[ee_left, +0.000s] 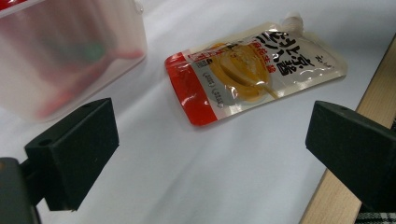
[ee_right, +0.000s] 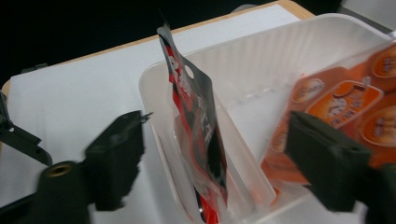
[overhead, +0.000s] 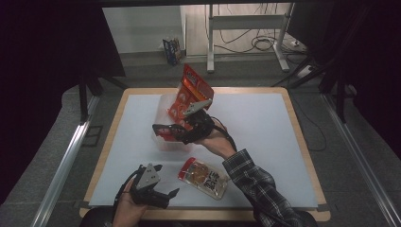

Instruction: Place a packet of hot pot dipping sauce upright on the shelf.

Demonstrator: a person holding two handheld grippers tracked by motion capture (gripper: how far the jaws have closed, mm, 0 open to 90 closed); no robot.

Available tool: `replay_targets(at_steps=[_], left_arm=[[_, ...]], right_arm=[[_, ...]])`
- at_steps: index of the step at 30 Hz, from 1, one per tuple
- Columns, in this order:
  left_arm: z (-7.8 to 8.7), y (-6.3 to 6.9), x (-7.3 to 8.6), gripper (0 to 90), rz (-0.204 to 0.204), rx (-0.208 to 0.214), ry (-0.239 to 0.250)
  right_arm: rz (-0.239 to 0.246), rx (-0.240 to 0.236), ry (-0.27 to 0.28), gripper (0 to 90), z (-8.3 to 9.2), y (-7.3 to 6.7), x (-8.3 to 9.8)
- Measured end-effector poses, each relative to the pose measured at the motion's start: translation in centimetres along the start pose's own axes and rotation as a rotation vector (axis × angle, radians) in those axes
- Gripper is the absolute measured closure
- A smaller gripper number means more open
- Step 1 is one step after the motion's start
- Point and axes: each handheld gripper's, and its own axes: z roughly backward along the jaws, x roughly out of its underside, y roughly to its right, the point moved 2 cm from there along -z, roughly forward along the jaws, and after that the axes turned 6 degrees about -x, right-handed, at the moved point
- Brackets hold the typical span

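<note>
A clear plastic bin stands on the white mat. An orange-red snack packet leans upright in it, and a dark red-and-black packet stands on edge in the bin beside the orange one. My right gripper hovers over the bin, open; in the right gripper view its jaws stand on either side of the dark packet without pressing it. A flat sauce pouch, red and clear with yellow contents, lies near the front edge. My left gripper rests open to its left, facing the pouch.
The white mat covers a wooden table whose front edge runs close to my left gripper. The bin is just beyond it. A desk frame and cables stand on the floor past the table.
</note>
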Motion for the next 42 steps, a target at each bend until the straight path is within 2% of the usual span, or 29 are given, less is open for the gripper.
replay_targets(at_steps=[5,12,21,25,27,30,34,42], left_arm=[[-0.1,0.1,0.0,2.4,0.002,0.002,0.004],[-0.1,0.0,0.0,2.5,-0.005,0.002,0.001],[-0.3,0.2,0.1,2.3,-0.038,-0.010,-0.009],[-0.4,0.1,0.2,2.3,-0.043,-0.015,-0.012],[-0.4,0.1,0.2,2.3,-0.046,-0.019,-0.014],[-0.3,0.0,0.3,2.3,-0.049,-0.026,-0.013],[-0.2,-0.3,0.4,2.3,-0.047,-0.034,-0.011],[-0.1,-0.7,0.4,2.3,-0.047,-0.037,-0.009]], right_arm=[[-0.002,0.019,0.007,8.9,1.0,-0.3,0.2],[-0.001,0.026,0.005,3.8,2.2,-0.5,1.1],[-0.030,0.041,0.013,1.5,3.3,-0.6,3.0],[-0.056,0.053,0.041,1.0,3.7,-0.7,3.9],[-0.082,0.042,0.043,1.0,3.8,-0.8,4.2],[-0.093,0.065,0.049,1.6,4.2,-0.9,4.6],[-0.103,0.079,0.021,2.9,4.4,-1.1,5.5],[-0.104,0.057,-0.040,4.1,4.6,-1.8,7.3]])
